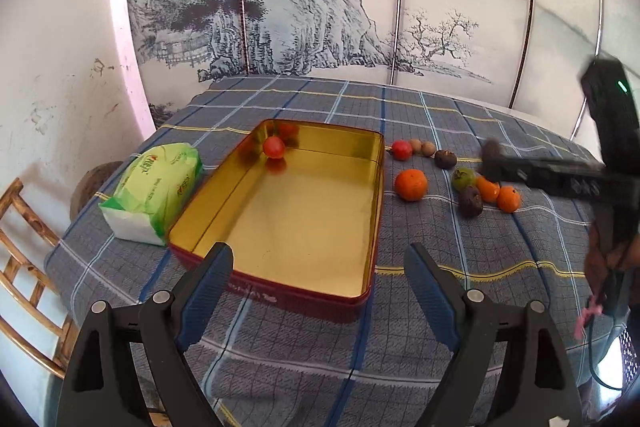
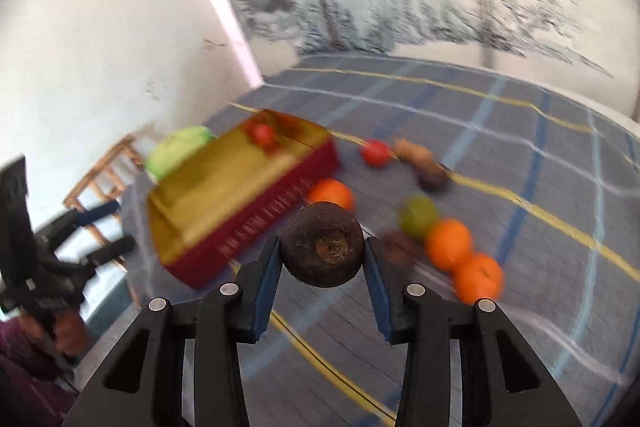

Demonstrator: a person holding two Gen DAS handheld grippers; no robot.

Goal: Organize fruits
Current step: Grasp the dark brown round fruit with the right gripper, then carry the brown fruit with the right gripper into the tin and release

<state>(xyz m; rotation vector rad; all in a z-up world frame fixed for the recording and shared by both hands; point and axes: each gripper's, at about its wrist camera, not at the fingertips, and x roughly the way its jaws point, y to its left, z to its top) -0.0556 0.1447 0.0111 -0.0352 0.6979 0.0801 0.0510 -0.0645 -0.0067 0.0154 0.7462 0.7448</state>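
Between the right claw [image 2: 322, 255] pads, a dark fruit [image 2: 322, 251] points stem-end camera-ward.

Ink-landscape screen [image 1: 304, 7], bamboo chair [image 1: 24, 259]

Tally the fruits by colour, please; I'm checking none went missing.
red fruits: 2
orange fruits: 3
green fruits: 1
dark brown fruits: 3, one in the right claw
tan fruits: 2
total: 11
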